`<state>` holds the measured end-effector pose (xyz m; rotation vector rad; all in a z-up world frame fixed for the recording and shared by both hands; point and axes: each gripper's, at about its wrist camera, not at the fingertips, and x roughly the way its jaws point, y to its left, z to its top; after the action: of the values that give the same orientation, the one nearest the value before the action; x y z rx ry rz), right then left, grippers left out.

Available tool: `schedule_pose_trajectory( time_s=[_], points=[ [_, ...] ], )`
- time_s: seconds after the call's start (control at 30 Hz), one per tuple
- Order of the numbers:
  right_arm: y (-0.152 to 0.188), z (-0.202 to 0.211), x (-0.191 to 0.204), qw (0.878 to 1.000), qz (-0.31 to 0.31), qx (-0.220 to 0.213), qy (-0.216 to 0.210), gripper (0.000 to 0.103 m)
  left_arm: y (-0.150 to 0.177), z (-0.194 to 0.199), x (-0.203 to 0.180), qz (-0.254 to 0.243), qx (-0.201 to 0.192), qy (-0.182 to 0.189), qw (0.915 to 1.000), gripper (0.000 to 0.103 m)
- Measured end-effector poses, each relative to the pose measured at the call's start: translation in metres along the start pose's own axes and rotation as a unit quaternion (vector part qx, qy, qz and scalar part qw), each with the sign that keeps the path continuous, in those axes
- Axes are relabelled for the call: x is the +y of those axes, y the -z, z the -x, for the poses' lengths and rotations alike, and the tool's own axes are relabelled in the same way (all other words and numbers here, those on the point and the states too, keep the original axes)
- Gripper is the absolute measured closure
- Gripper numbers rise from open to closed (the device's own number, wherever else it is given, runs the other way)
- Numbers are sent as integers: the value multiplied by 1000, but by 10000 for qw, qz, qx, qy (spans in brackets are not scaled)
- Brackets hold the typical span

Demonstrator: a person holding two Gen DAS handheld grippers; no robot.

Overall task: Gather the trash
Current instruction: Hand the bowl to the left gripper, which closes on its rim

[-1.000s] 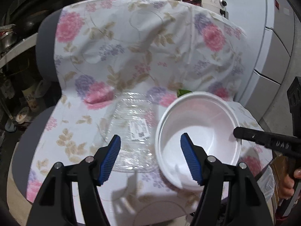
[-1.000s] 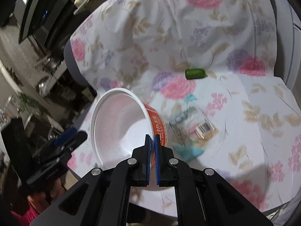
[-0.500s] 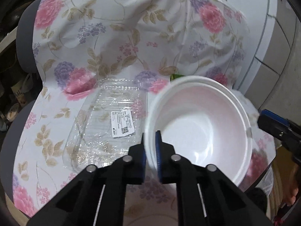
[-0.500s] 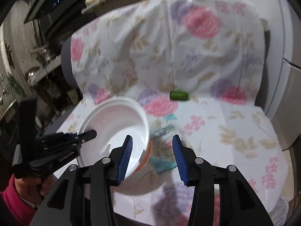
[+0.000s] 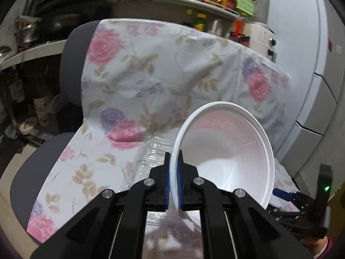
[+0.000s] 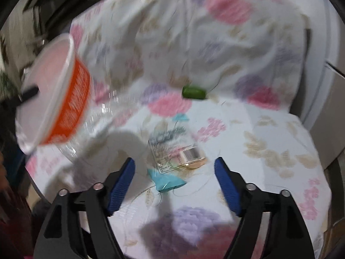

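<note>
Here the left gripper (image 5: 174,182) pinches the tilted bowl's (image 5: 228,149) rim, right gripper (image 6: 174,185) fingers spread wide

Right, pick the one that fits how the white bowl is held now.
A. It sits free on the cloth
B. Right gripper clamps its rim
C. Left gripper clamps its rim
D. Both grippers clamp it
C: the left gripper is shut on the rim of the white bowl, while the right gripper stands open over the wrapper.

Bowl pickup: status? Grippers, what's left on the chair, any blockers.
Left gripper shut on bowl rim, bowl lifted. Right gripper open over clear wrapper. Green piece and clear tray remain. No visible blockers.
</note>
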<state>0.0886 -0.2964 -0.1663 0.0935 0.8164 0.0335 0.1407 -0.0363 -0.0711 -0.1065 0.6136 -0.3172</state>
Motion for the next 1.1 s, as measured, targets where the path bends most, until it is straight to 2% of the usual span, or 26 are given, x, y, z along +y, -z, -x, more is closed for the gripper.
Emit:
schedule_pose_trajectory(
  time_s=[0.1,0.37,0.57,0.63,0.67,0.7,0.77,0.8,0.9,1.03,1.1],
  points=[
    [-6,-23,0,9999,-13,127,-17,17,3,-16,9,176,180,-42,9997,99],
    [-18,-72,-8,9974,-103,667,-269,14,10,-40,14,197,373,-42,9991,99],
    [-8,-71,8,9952,458,786,-374,14,15,-51,17,247,492,-80,9985,99],
    [-7,-68,11,9946,542,782,-415,20,16,-52,17,269,512,-87,9983,99],
    [-6,-66,13,9943,554,772,-475,29,16,-52,17,271,517,-91,9983,99],
    [-6,-64,15,9940,577,767,-530,45,16,-52,17,270,516,-98,9983,99],
    [-6,-61,22,9936,624,758,-553,60,17,-52,16,263,528,-117,9982,99],
    [-6,-60,26,9934,631,754,-582,75,17,-52,16,263,532,-120,9982,99],
    [-7,-60,29,9947,593,749,-387,98,18,-50,17,283,536,-153,9980,99],
    [-6,-44,28,9971,555,481,-209,102,19,-43,17,304,521,-179,9980,99],
    [-7,-32,25,9976,504,374,-304,101,19,-39,17,287,505,-169,9982,99]
  ],
)
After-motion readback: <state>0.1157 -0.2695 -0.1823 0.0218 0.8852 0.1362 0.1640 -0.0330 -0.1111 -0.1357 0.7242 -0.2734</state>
